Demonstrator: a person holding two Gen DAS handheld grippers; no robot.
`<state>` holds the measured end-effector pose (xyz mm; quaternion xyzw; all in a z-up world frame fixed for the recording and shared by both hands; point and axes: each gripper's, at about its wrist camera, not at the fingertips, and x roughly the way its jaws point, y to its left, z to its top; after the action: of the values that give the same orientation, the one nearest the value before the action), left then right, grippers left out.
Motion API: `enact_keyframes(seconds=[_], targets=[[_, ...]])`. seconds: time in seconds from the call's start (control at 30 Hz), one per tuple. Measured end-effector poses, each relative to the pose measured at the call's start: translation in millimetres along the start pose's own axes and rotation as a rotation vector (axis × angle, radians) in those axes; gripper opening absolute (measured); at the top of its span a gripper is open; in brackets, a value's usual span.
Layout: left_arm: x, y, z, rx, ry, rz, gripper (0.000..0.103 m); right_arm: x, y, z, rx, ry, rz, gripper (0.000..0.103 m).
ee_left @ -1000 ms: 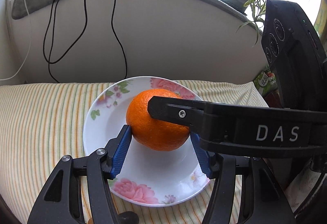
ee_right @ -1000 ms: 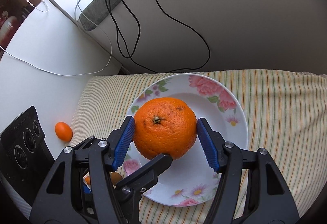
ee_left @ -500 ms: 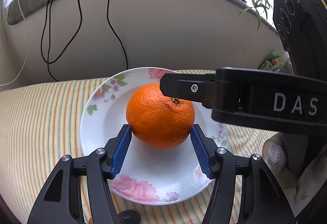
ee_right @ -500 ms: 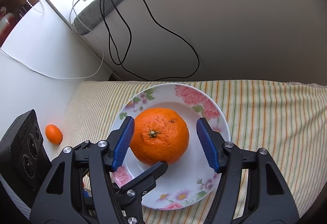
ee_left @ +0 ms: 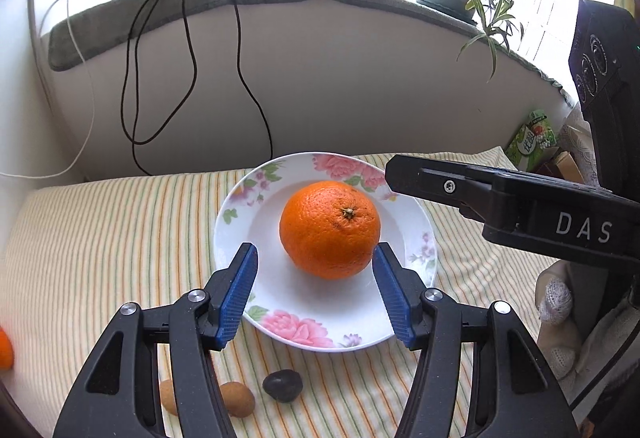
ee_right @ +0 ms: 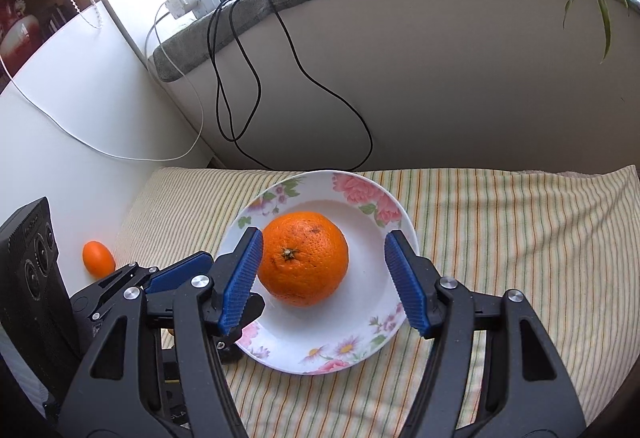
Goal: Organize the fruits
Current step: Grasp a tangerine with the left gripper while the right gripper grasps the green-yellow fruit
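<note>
**Orange set on plate; both grippers clear of it**

The striped yellow-and-green cloth (ee_left: 100,238) carries a white floral china plate (ee_left: 240,238). A round orange fruit (ee_left: 330,228) sits at the plate's centre, stem end tilted up; being near-spherical, it shows no marked long axis. The left gripper (ee_left: 316,294) and right gripper (ee_right: 324,278) both stand spread, pads clear of the peel, holding nothing. Judged step: placement done. The next move calls for reaching a loose fruit: the small brown fruits (ee_left: 238,400) or the dark one (ee_left: 282,384) beside the plate

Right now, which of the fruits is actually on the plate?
Only the large orange sits on the floral plate. The small orange fruit lies off the striped cloth; the dark fruit rests on the cloth.
</note>
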<state>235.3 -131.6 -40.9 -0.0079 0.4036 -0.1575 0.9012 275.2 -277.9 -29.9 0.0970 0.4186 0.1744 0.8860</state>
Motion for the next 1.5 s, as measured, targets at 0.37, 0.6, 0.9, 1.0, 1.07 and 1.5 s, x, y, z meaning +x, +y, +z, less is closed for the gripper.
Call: enact_keyframes(seconds=[0.37, 0.6, 0.9, 1.0, 1.07, 1.5], targets=[[-62, 14, -33, 0.045, -0.094, 0.017, 0.059, -66, 32, -41, -0.081, -0.121, 0.026, 0.072], [-96, 32, -60, 0.034, -0.142, 0.068, 0.059, -94, 62, -67, -0.146, -0.155, 0.018, 0.086], [-140, 76, -120, -0.037, -0.164, 0.14, 0.059, -107, 86, -102, -0.226, -0.177, 0.017, 0.086], [-149, 96, -146, -0.079, -0.14, 0.165, 0.059, -99, 92, -113, -0.252, -0.154, 0.016, 0.086], [-153, 107, -164, -0.108, -0.122, 0.185, 0.059, -93, 97, -120, -0.28, -0.136, 0.014, 0.084], [-149, 131, -200, -0.195, -0.072, 0.154, 0.043, -41, 141, -149, -0.365, 0.037, 0.121, 0.05]])
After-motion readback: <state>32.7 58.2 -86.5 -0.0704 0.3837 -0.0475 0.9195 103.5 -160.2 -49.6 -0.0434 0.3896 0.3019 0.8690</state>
